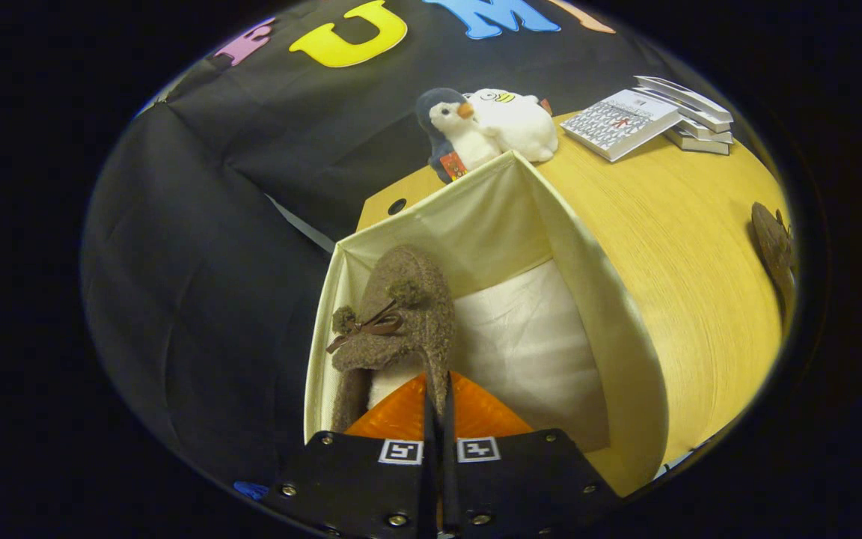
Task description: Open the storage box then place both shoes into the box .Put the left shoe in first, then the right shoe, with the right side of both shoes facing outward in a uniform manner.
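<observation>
A brown fuzzy shoe (401,314) with a small bow and pompoms hangs toe-forward inside the open cream fabric storage box (588,262), close to the box's left wall. My gripper (438,408) is shut on the shoe's collar edge at the heel, with both fingers pressed together on the thin rim. The box's pale bottom shows to the right of the shoe. A second brown shoe (774,247) lies on the yellow wooden table (685,247), far to the right of the box.
Beyond the box sit a penguin plush (450,135) and a white plush (517,123). A stack of books (648,116) lies at the table's far right. The black cloth wall hangs behind and to the left.
</observation>
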{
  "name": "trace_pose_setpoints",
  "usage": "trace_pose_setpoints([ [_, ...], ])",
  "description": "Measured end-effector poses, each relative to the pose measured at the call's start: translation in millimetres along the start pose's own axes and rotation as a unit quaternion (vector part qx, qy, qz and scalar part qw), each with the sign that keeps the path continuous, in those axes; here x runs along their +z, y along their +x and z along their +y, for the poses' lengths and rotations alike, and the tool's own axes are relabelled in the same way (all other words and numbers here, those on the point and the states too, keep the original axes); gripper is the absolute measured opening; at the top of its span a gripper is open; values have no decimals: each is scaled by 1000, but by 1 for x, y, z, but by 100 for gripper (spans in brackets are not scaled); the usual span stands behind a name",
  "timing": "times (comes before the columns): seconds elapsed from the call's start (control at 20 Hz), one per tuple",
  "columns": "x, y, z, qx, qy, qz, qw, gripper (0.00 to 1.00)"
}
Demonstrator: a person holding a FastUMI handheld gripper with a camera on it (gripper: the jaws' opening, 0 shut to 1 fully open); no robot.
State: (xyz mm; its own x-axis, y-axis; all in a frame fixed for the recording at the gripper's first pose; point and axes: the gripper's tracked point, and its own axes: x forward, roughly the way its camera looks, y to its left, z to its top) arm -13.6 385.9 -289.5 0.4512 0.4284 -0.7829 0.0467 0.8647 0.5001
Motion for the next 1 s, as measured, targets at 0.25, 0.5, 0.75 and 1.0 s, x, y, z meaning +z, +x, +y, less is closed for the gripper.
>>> trace_pose_setpoints([
  [0.25, 10, -19, 26, 38, -66, -17, 997, 82],
  [0.5, 44, -72, 25, 71, -124, -74, 987, 98],
  [0.75, 88, -130, -29, 70, -162, -141, 974, 98],
  [1.0, 114, -183, -117, 31, -160, -178, 970, 98],
])
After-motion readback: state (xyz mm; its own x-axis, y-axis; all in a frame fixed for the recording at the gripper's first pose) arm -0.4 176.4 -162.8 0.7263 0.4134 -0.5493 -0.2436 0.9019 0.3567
